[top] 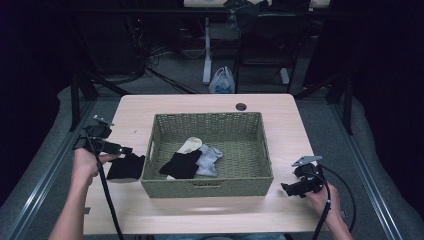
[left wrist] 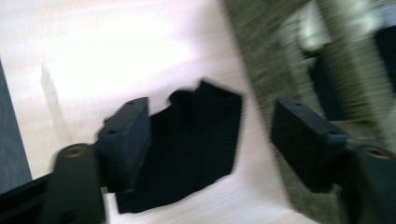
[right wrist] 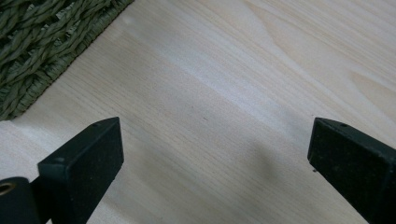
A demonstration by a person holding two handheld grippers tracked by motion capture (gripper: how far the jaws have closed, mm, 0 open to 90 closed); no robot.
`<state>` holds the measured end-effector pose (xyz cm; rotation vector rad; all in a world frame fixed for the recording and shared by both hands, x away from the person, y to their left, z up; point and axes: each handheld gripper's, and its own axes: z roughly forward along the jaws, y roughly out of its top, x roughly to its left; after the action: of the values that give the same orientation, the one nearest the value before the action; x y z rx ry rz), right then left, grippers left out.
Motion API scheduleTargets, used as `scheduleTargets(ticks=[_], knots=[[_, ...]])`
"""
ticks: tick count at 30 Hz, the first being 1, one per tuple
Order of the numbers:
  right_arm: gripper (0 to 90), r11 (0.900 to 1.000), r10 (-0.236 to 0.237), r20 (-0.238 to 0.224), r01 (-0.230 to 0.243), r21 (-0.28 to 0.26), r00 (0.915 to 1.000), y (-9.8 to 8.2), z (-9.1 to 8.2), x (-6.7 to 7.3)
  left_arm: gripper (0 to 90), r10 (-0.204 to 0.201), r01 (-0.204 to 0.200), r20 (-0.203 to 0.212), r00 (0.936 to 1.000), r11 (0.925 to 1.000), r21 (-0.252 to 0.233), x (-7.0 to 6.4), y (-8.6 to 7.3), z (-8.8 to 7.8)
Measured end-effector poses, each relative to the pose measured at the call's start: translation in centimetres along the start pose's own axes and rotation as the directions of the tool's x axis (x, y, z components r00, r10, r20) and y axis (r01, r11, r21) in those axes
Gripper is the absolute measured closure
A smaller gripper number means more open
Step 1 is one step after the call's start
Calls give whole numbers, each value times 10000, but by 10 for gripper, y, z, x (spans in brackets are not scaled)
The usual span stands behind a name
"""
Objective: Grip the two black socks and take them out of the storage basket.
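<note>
High view: basket (top: pixel 260 150) with socks (top: pixel 192 159)

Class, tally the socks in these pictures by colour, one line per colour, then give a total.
Black socks: 2, one on the table left of the basket, one inside it
Grey sock: 1, in the basket
Cream sock: 1, in the basket
Total: 4

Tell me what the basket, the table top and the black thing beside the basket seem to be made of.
Basket: woven olive-green fibre, probably seagrass or paper rope; twisted strands show in the right gripper view, matte.
Table top: pale wood or wood-look laminate, with fine grain lines and a soft sheen.
Black sock: soft knit fabric, apparently; it lies limp, folded and matte.
</note>
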<state>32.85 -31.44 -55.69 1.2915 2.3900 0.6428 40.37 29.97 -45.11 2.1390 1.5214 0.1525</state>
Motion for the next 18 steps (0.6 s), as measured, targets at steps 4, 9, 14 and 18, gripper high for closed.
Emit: scheduleTargets(ticks=[4, 9, 14, 18], knots=[[29, 9999, -62, 43, 62, 82, 10000, 0, -1, -1, 164, 977, -979, -66, 9952, 9942, -455, -36, 20, -18], [29, 10000, -9, 52, 9, -26, 10000, 0, -1, -1, 152, 1755, -1752, 49, 9845, 9836, -429, -65, 38, -16], [29, 10000, -15, 12, 15, -5, 10000, 0, -1, -1, 147, 2342, -2335, 275, 9718, 9720, -262, -89, 50, -2], [29, 10000, -11, 6, 11, -14, 10000, 0, -1, -1, 145, 2618, -2617, 492, 9639, 9651, -81, -103, 57, 11]])
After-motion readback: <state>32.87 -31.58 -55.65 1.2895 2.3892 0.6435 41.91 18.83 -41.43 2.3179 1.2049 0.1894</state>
